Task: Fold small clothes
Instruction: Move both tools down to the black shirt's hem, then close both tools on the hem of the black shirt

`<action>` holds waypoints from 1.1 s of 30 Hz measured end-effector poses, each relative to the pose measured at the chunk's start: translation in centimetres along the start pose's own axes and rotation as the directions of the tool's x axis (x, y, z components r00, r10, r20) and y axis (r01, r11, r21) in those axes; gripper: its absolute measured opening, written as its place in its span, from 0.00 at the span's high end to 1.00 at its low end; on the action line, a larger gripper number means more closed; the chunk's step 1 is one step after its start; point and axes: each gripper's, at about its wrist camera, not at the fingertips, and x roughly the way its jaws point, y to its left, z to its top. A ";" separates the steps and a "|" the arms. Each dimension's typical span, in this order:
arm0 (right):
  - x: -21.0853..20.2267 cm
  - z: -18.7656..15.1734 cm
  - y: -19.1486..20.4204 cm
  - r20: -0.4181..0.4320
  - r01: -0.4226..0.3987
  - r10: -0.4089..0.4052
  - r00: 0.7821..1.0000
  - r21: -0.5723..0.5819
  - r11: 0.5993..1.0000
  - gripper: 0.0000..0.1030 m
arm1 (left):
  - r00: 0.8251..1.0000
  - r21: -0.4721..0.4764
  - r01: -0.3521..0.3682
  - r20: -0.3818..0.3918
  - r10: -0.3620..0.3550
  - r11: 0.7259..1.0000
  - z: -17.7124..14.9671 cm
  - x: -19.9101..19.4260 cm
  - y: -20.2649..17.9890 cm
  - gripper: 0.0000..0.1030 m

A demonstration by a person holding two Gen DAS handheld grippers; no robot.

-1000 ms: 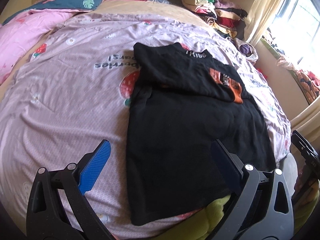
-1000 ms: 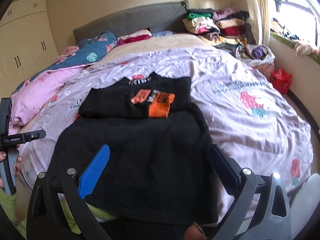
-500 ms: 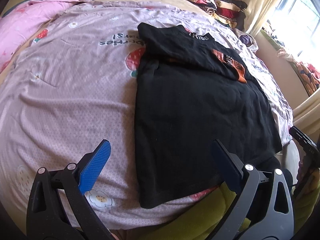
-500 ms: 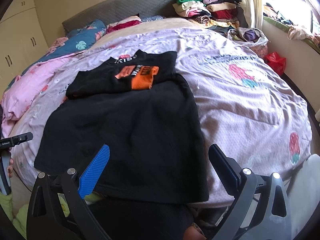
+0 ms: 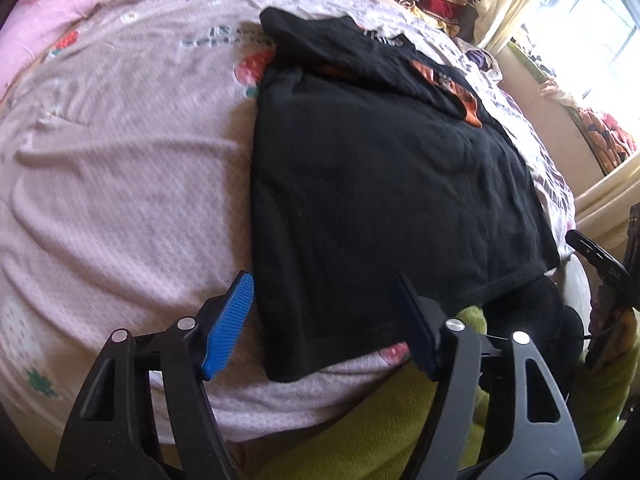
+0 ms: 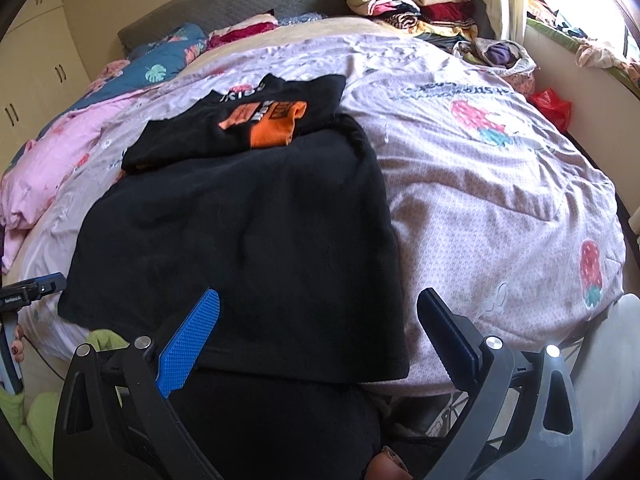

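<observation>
The near hem of the black shirt (image 5: 380,200) is to be taken at its two corners, and this is best done with both tongs at once. The left gripper (image 5: 324,304) is seen over the left corner. Its jaws have just been closing, but a gap is left and the cloth is not yet pinched. The right gripper (image 6: 320,320) is held wide over the right corner, with nothing gripped. Only the top layers should be pinched, not the pink sheet (image 5: 120,160) under them. Then the hem should be lifted evenly, so no wrinkles are made.

The shirt is laid flat on the bed, near its front edge. Its top part is already folded down, so orange patches (image 6: 272,120) and white letters are shown. The cloth looks soft and floppy.
</observation>
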 end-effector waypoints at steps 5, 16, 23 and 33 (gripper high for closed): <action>0.5 -0.2 -0.2 -0.020 -0.011 0.011 1.000 -0.011 1.000 0.04 | 0.999 -0.017 0.008 -0.031 -0.008 1.000 -0.6 0.7 0.4 0.43; 2.4 -1.0 -2.8 -0.075 -0.047 0.050 0.996 0.042 0.998 0.05 | 0.999 -0.030 0.006 -0.039 -0.007 1.000 -1.5 1.9 0.7 0.46; 3.5 -1.5 -4.2 -0.120 -0.085 0.098 0.988 0.110 0.990 0.25 | 1.000 -0.017 -0.017 -0.013 0.016 1.000 -1.5 2.1 0.9 0.51; 1.9 -1.8 -4.6 -0.061 -0.104 0.112 0.992 0.119 0.987 0.88 | 0.999 -0.003 -0.023 0.028 0.023 1.000 -1.2 1.5 1.3 0.90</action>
